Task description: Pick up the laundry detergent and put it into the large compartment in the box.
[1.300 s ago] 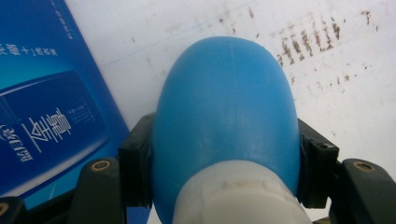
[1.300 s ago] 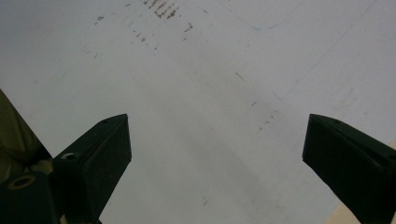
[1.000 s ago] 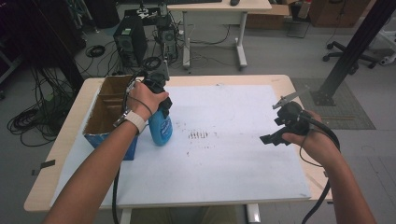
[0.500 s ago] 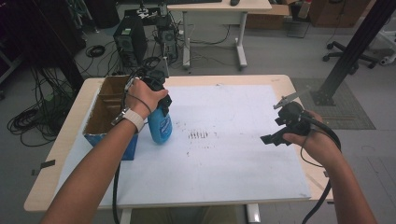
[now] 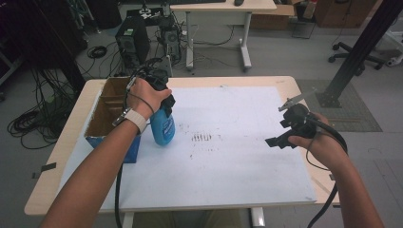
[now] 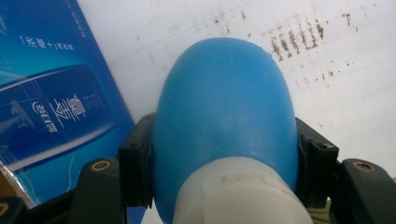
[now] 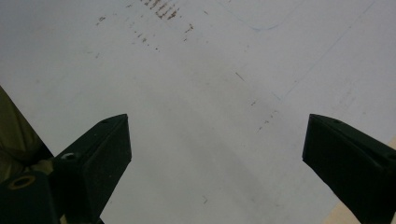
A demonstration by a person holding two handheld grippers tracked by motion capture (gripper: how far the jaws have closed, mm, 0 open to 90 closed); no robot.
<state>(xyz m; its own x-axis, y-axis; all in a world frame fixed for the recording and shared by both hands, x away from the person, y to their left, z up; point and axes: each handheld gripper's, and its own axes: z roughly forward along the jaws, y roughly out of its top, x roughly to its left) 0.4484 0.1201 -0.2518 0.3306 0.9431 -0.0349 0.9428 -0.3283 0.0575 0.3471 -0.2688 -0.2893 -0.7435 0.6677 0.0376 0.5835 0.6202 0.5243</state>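
Observation:
A blue plastic bottle (image 5: 162, 128) with a white neck hangs from my left gripper (image 5: 160, 97) just right of the blue cardboard box (image 5: 110, 108). In the left gripper view the bottle (image 6: 226, 116) sits between both black pads (image 6: 136, 161), which press on its shoulder near the white neck, and my left gripper (image 6: 224, 170) is shut on it. My right gripper (image 5: 280, 135) hovers over the right side of the white sheet (image 5: 223, 156). Its jaws stand wide apart in the right gripper view, my right gripper (image 7: 215, 158) open with nothing between them.
The open box has a brown inside and stands on the table's left part. A patch of brown marks (image 5: 203, 137) lies mid-sheet. The wooden table edge (image 5: 304, 95) runs past the sheet on the right. Computers, cables and another desk stand behind.
The left hand has shifted the bottle slightly to the right, a little away from the box. The right hand has stayed where it was.

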